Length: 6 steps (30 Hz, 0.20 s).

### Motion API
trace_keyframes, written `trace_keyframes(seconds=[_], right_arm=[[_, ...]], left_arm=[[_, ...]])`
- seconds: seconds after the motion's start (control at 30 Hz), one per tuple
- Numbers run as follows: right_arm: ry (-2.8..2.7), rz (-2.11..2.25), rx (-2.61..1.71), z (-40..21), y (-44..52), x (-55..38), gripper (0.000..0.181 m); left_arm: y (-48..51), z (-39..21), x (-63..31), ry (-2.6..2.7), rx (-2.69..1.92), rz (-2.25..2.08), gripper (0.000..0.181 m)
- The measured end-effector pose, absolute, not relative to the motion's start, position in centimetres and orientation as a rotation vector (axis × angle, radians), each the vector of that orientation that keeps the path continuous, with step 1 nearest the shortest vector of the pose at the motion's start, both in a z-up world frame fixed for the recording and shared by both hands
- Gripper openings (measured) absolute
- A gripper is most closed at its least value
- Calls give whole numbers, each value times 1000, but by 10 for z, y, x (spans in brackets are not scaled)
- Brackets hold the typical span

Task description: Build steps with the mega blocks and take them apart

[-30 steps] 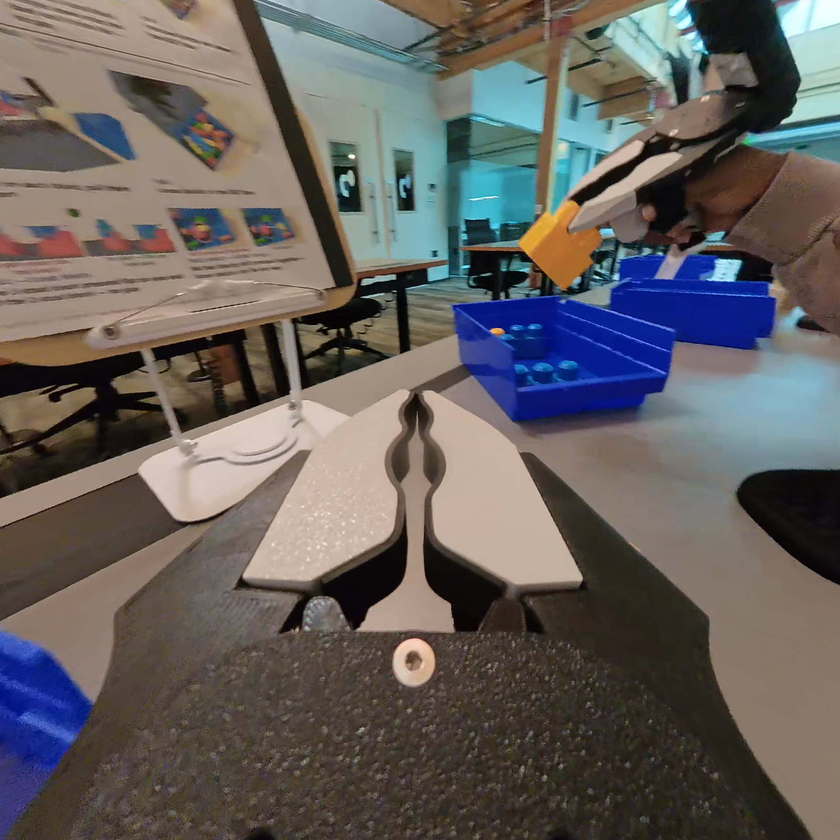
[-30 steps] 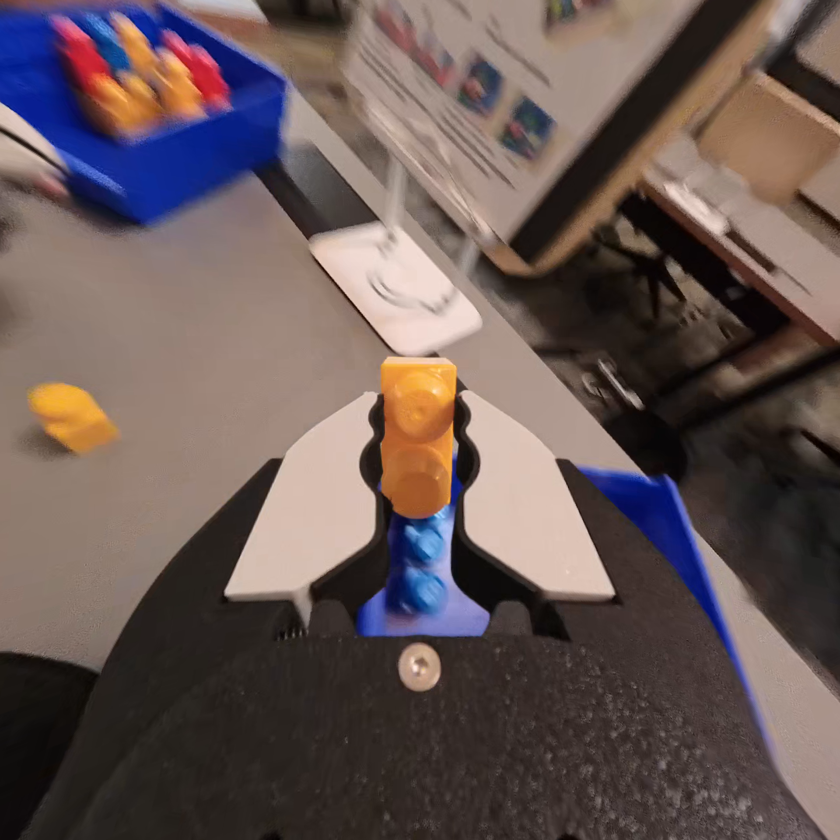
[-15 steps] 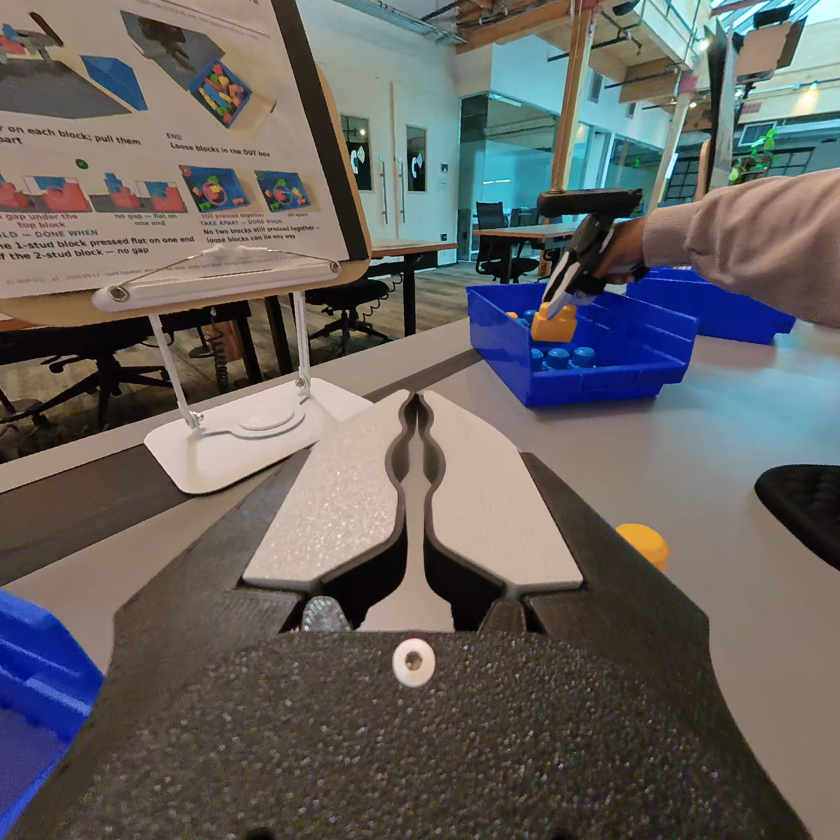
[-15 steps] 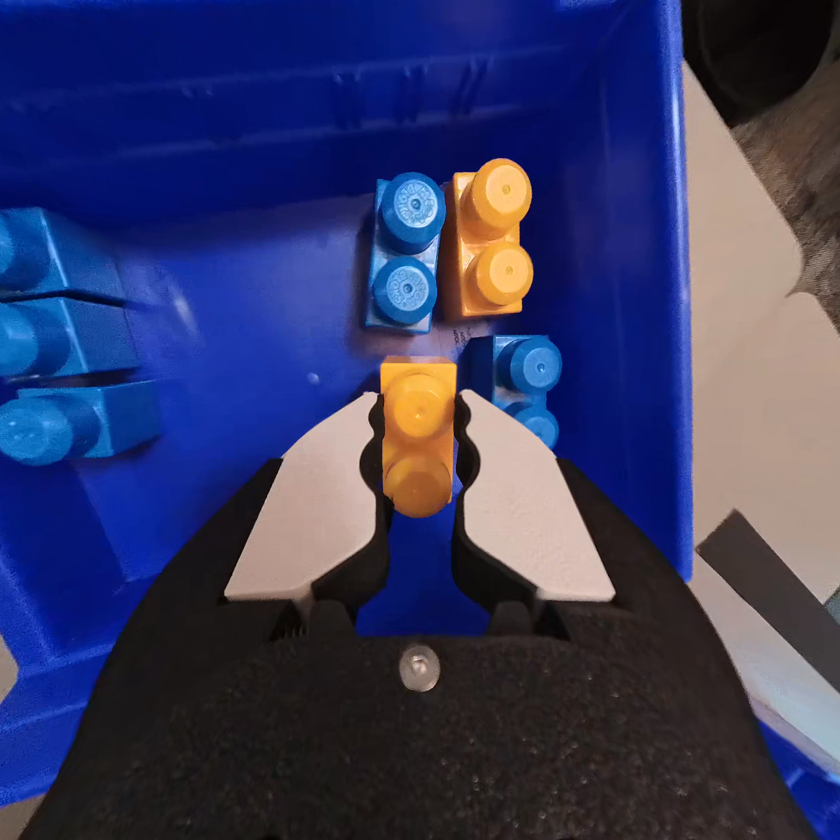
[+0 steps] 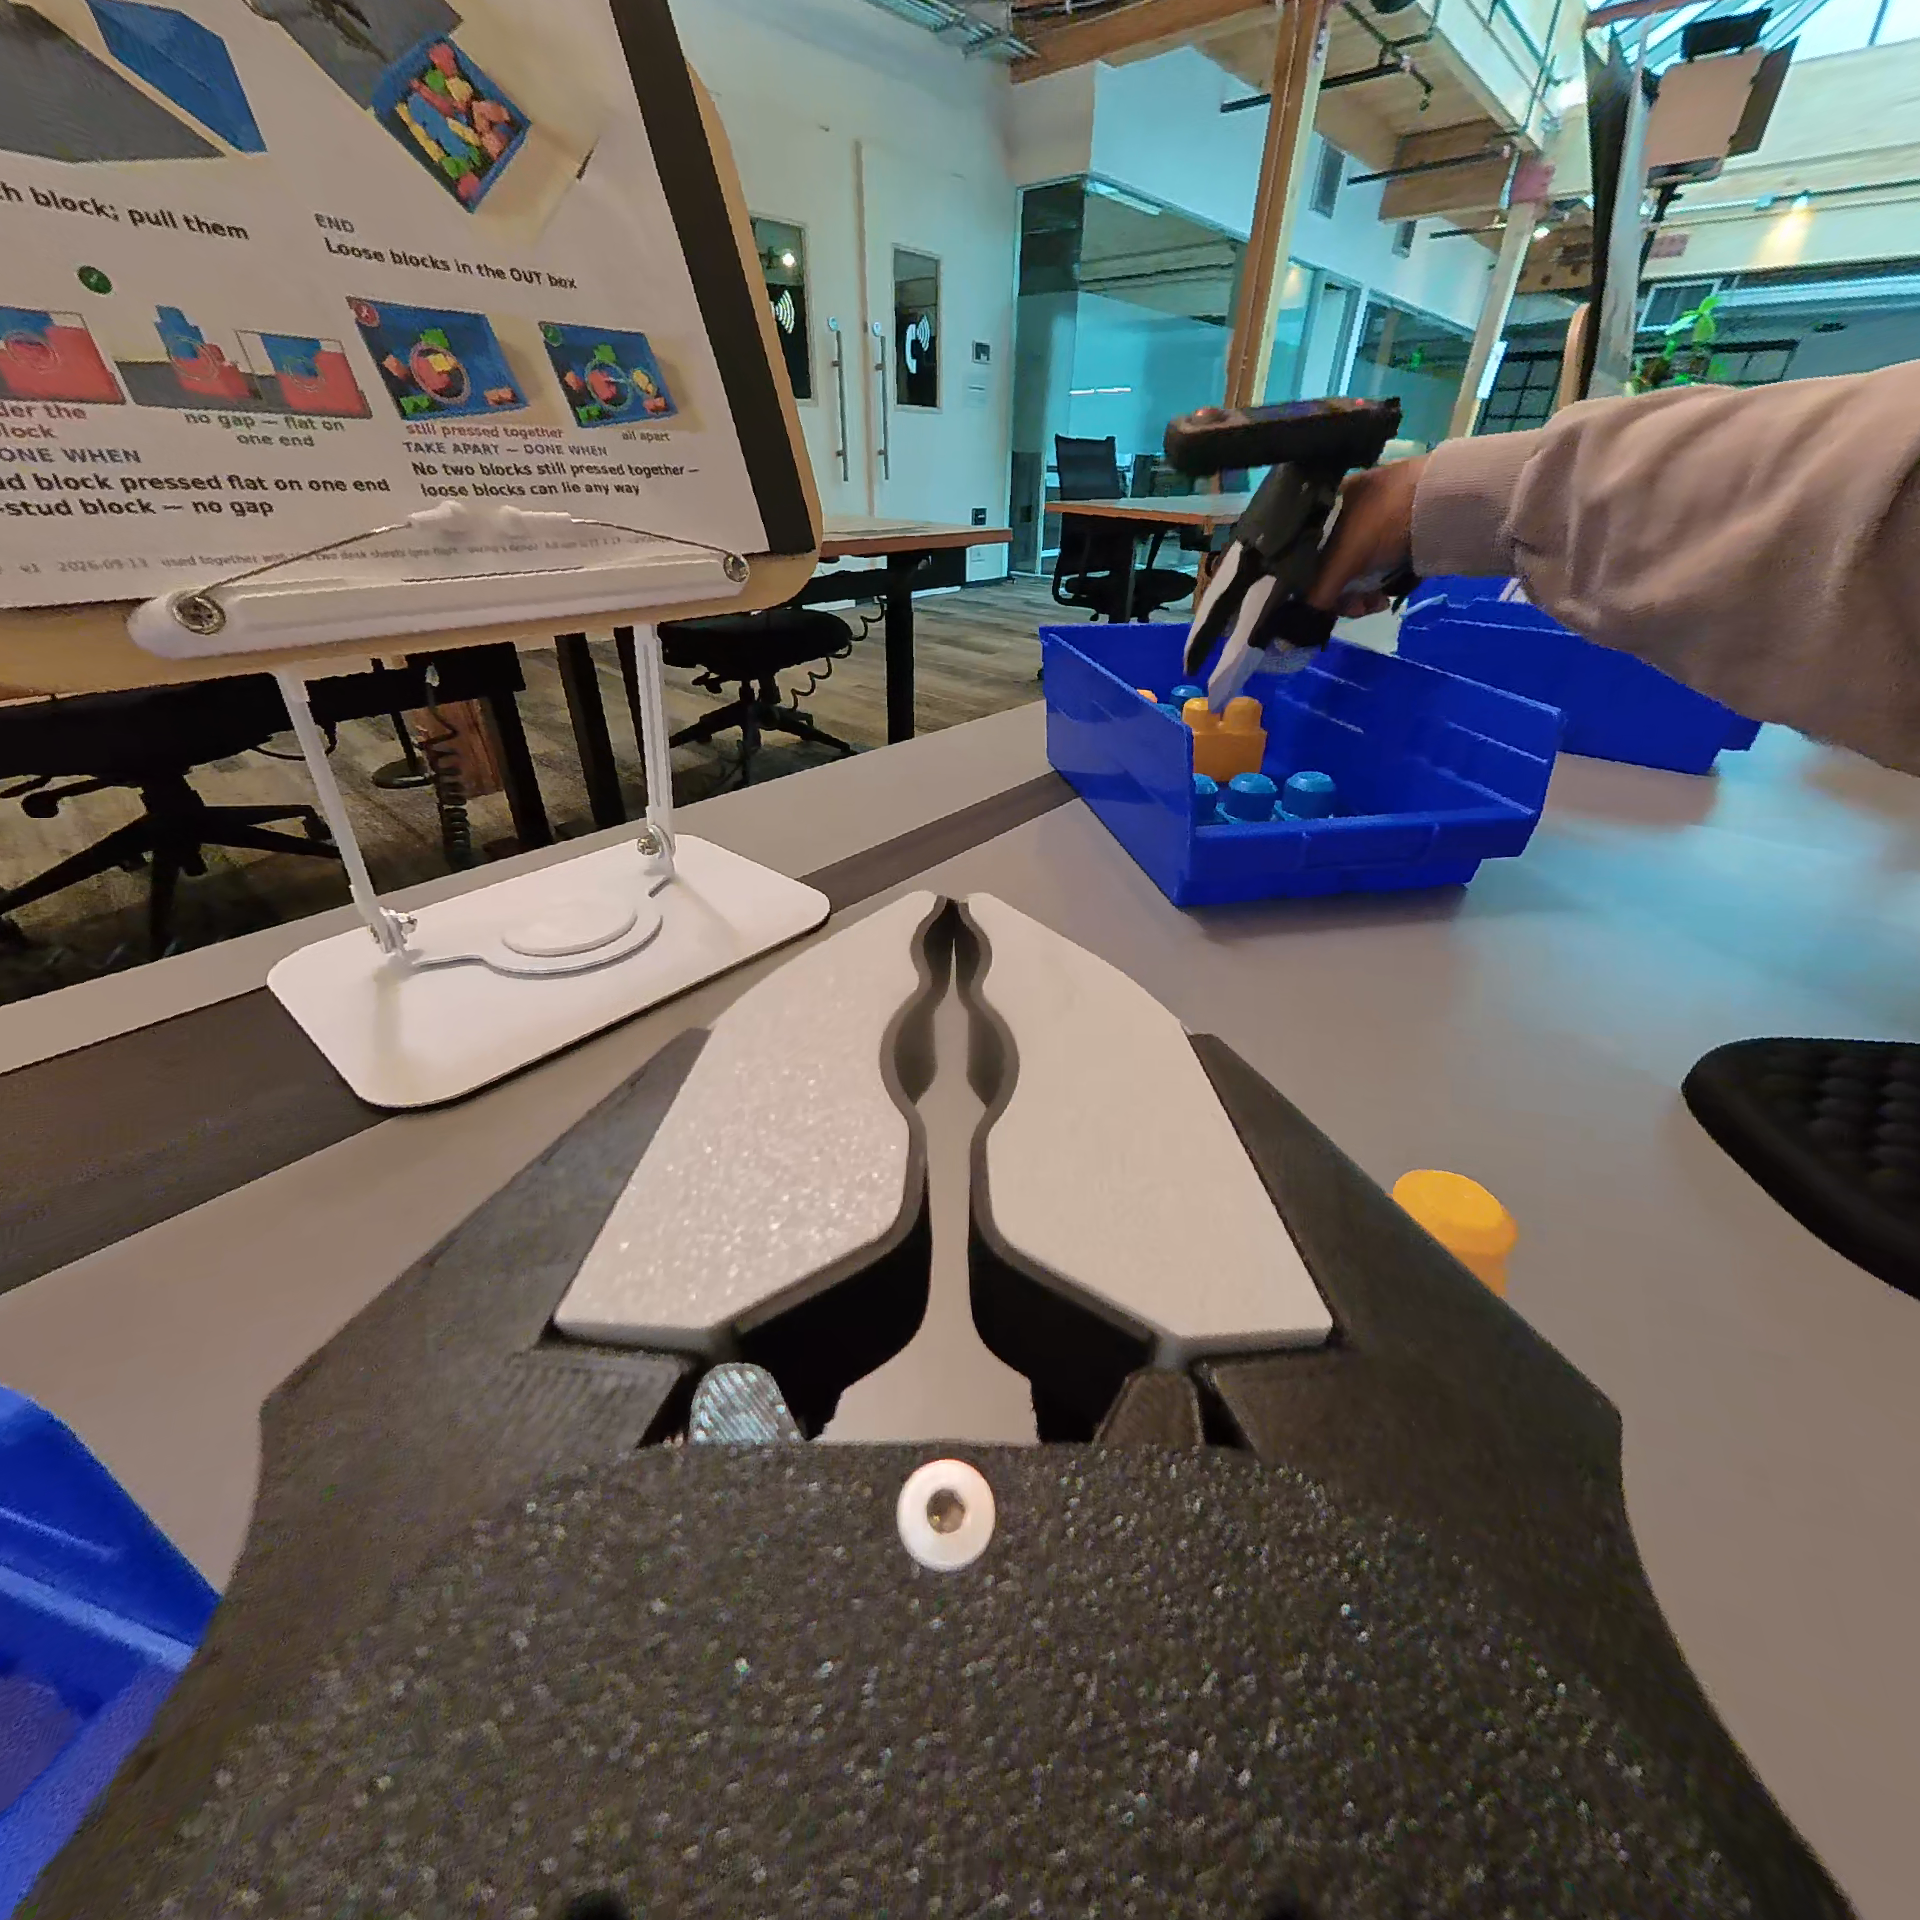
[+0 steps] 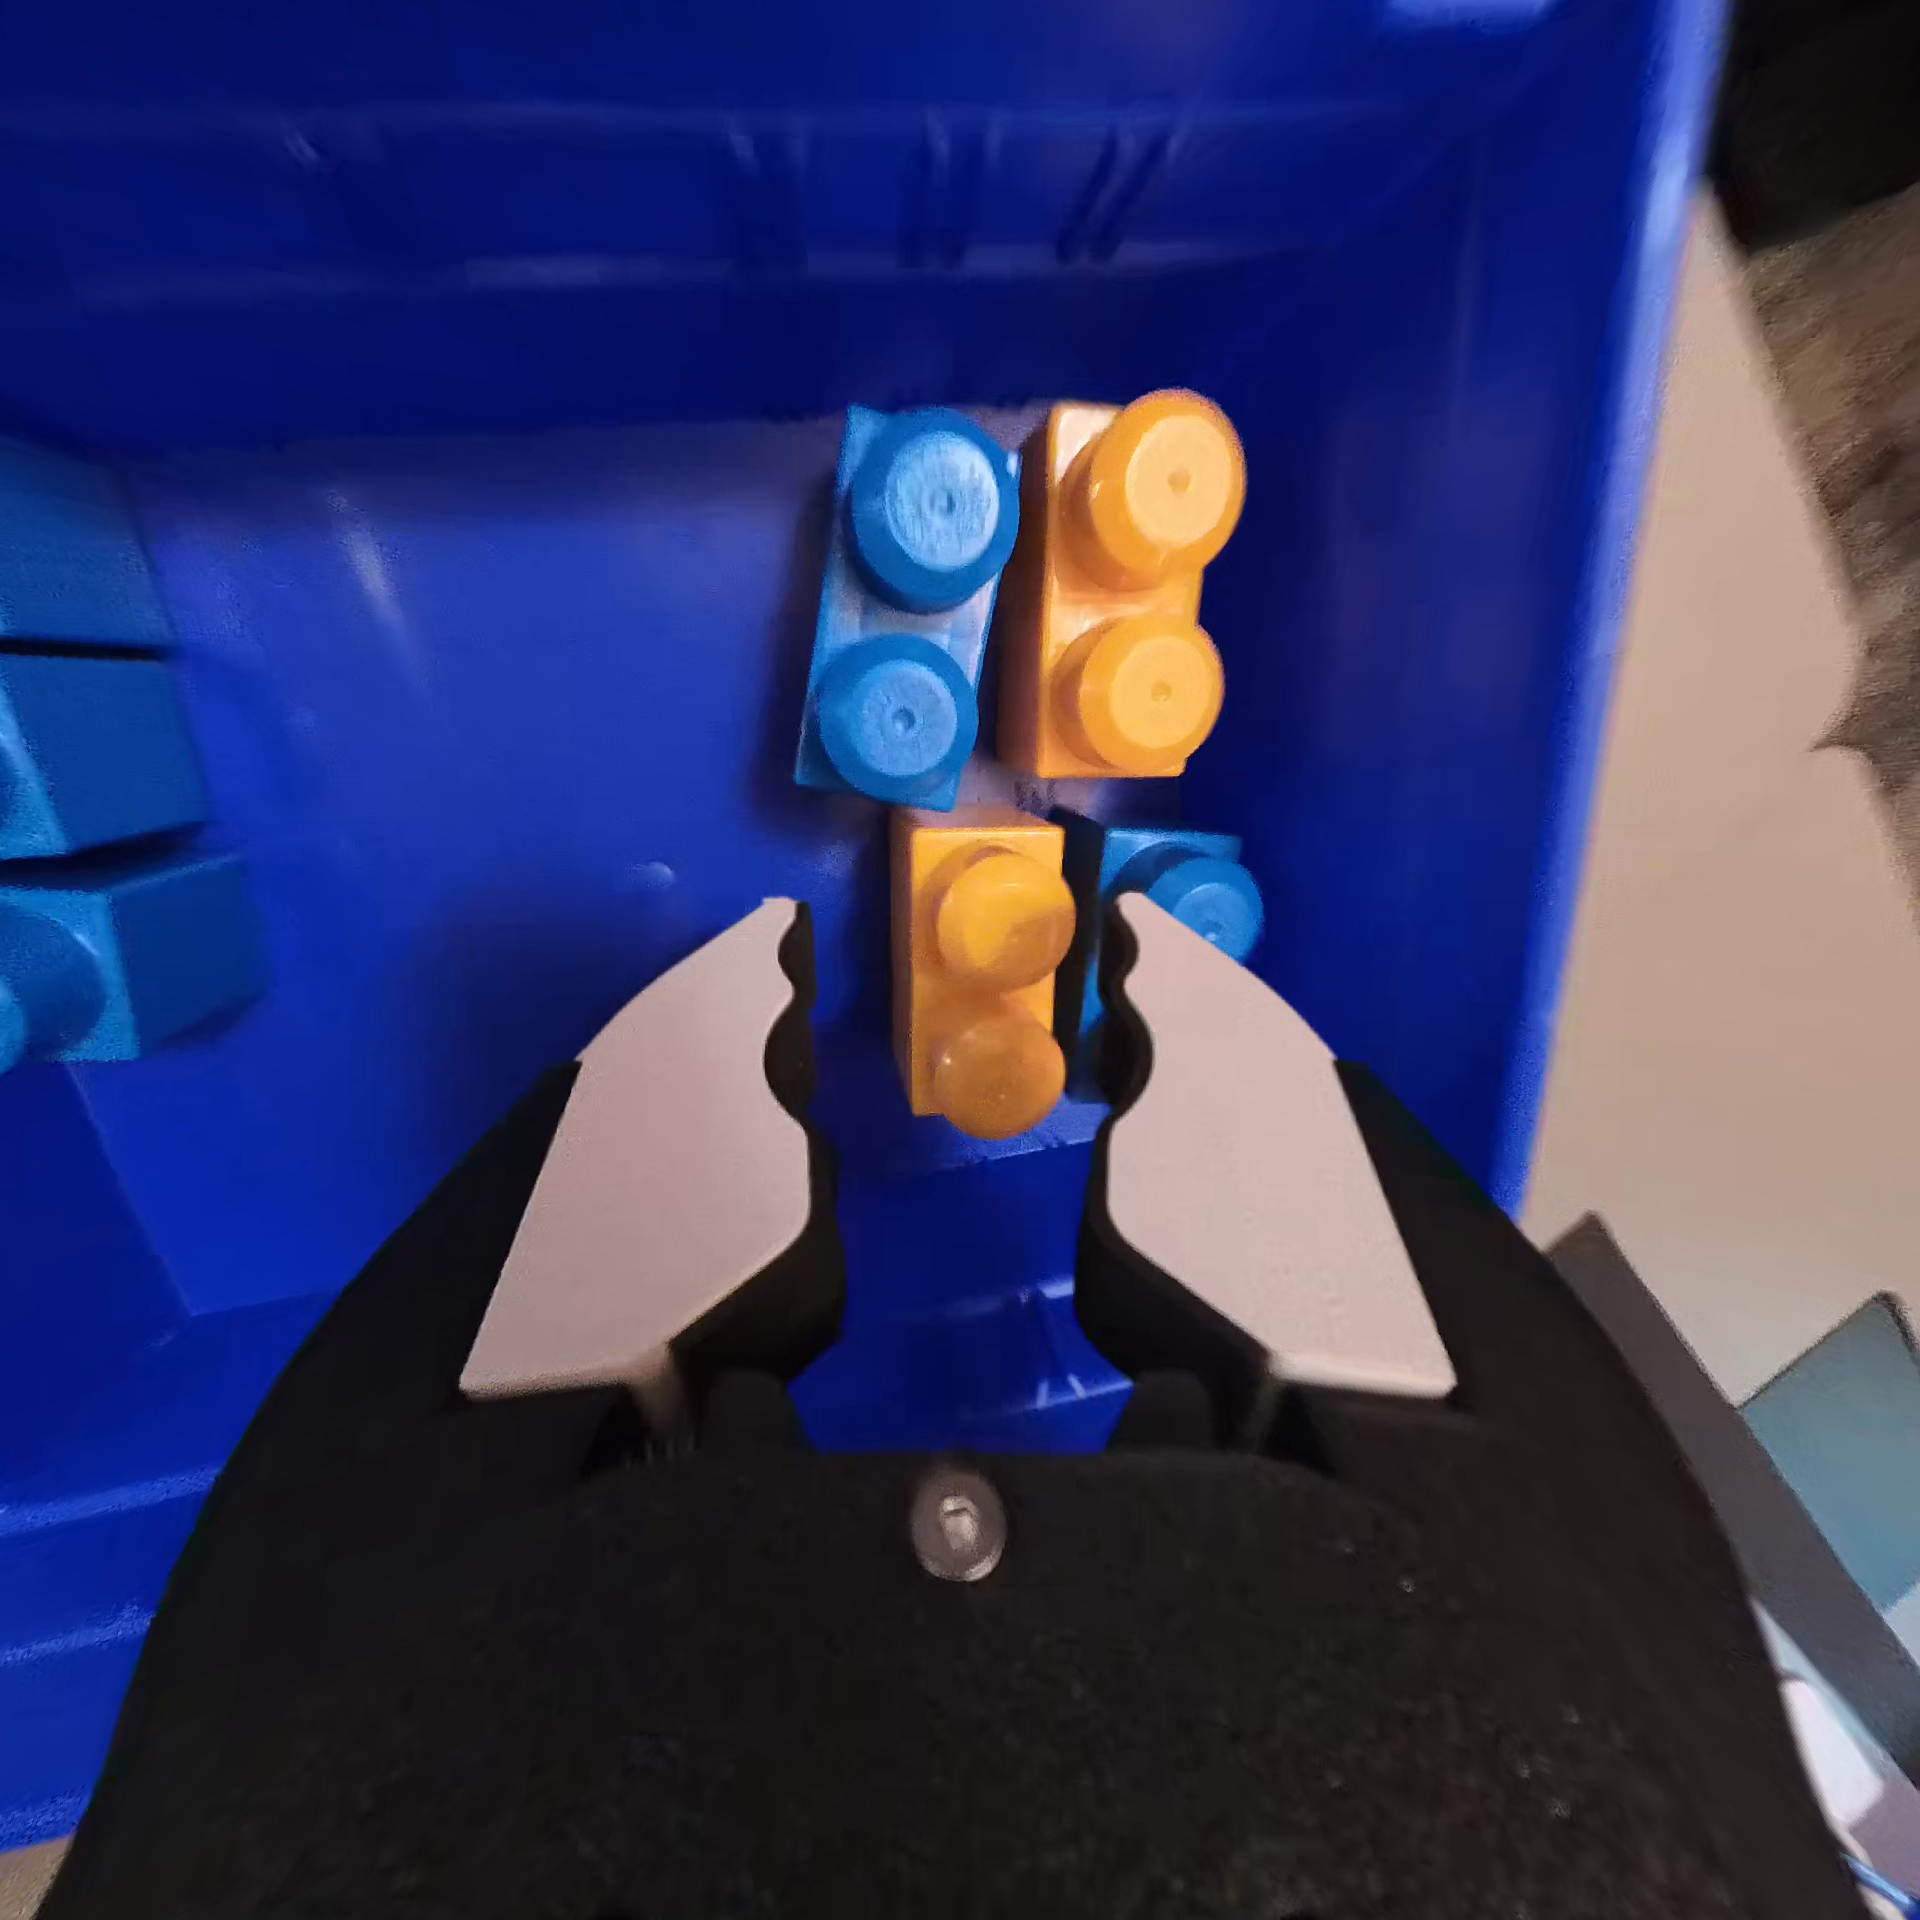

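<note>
My right gripper (image 6: 956, 914) is open over the blue bin (image 6: 416, 935). A two-stud orange block (image 6: 982, 966) lies loose between its fingers on the bin floor. Beyond it lie a blue two-stud block (image 6: 909, 608) and another orange one (image 6: 1127, 592); a further blue block (image 6: 1184, 899) sits to the right. In the left wrist view the right gripper (image 5: 1226, 675) points down into that bin (image 5: 1351, 831), just above the orange block (image 5: 1226, 738). My left gripper (image 5: 951, 914) is shut and empty, low over the grey table (image 5: 1558, 987). A single orange block (image 5: 1455, 1236) stands beside its right finger.
An instruction board on a white stand (image 5: 540, 956) stands at the table's far left edge. A second blue bin (image 5: 1579, 696) sits behind the first, another (image 5: 73, 1621) at my lower left. A black pad (image 5: 1829, 1143) lies at the right. More blue blocks (image 6: 94, 852) lie at the bin's left. The grippers' ends are close to 50 cm from one another.
My right gripper carried the orange two-stud block from above the table into the blue bin, then opened and let it go. My left gripper stayed shut, barely moving.
</note>
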State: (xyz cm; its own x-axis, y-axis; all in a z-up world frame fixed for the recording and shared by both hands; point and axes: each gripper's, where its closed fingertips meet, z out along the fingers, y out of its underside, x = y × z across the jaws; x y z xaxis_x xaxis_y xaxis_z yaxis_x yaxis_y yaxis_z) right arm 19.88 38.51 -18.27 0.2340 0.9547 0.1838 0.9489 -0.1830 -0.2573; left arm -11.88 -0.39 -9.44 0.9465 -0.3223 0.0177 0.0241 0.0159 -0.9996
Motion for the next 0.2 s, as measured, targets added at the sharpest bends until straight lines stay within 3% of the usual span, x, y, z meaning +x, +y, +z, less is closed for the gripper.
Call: trace_keyframes(seconds=[0.07, 0.2], right_arm=[[-1732, 48, -2102, -159, 381, 183, 56], [-1693, 144, -1833, -102, 336, 134, 54]], left_arm=[[-4, -93, -119, 237, -1532, -270, 0], [-5, -90, -122, 225, -1529, -244, 0]])
